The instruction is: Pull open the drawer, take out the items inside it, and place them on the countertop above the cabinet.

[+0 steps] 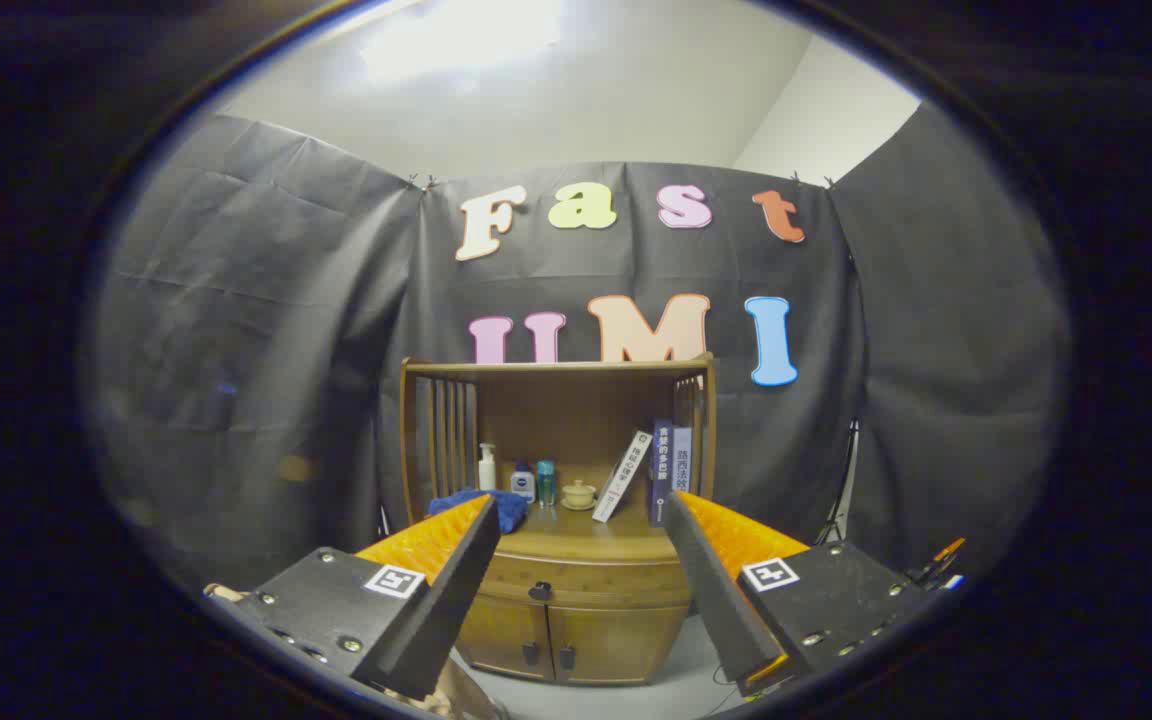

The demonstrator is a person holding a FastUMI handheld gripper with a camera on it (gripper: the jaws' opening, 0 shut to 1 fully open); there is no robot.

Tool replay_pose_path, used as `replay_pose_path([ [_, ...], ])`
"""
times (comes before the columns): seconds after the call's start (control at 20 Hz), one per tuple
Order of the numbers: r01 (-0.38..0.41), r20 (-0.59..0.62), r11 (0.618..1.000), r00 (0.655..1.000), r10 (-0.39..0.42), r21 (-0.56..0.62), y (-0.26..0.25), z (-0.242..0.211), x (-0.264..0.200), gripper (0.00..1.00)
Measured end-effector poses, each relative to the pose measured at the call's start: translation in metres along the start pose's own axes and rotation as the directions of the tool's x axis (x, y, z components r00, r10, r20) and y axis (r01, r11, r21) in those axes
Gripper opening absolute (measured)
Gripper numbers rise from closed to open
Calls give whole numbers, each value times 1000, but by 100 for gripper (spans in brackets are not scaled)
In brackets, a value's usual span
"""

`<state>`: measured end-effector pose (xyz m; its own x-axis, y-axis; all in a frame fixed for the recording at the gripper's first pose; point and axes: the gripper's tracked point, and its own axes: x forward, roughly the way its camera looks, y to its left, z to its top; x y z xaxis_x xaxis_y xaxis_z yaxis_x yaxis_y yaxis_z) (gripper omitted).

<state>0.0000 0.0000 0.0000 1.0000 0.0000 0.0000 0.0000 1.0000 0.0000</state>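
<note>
**Between the spread fingers, a shut drawer**

Between the two fingers [576,510], which stand wide apart and hold nothing, sits a wooden cabinet [576,610] well beyond their tips. Both fingers point forward and a little upward toward it, level with each other, and each carries a small square black-and-white marker near its base.

Just ahead, framed by the tips, the drawer [586,582] lies closed under the counter [576,545], with one dark knob [540,591] at its middle. Below it are two cabinet doors, each with its own dark handle.

On the counter, from the left: a blue cloth [508,508] partly hidden behind the left fingertip, a white pump bottle [486,467], a small dark-blue bottle [523,482] with a round logo too small to read, a teal bottle [546,482], and a small lidded cup on a saucer [578,494]. A white book [623,475] leans against upright books [672,462]; their spines bear writing too small to make out. Slatted wooden sides and a top shelf enclose the counter.
</note>
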Motion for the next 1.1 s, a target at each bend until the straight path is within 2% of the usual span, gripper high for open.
replay_pose_path([
  [0.35, 13, -51, 1000, 999, -14, -8, 6, -35, 27, 100],
  [0.5, -2, -22, 1000, 1000, 2, 2, 14, -39, 37, 100],
  [0.65, -13, 57, 998, 998, 10, 61, 20, -43, 52, 100],
  [0.8, -96, 73, 986, 994, 86, 139, 39, -71, 70, 99],
  [0.9, -86, 62, 984, 995, 77, 158, 34, -97, 83, 99],
  [1.1, -33, 16, 994, 999, 32, 100, 28, -151, 100, 100],
])
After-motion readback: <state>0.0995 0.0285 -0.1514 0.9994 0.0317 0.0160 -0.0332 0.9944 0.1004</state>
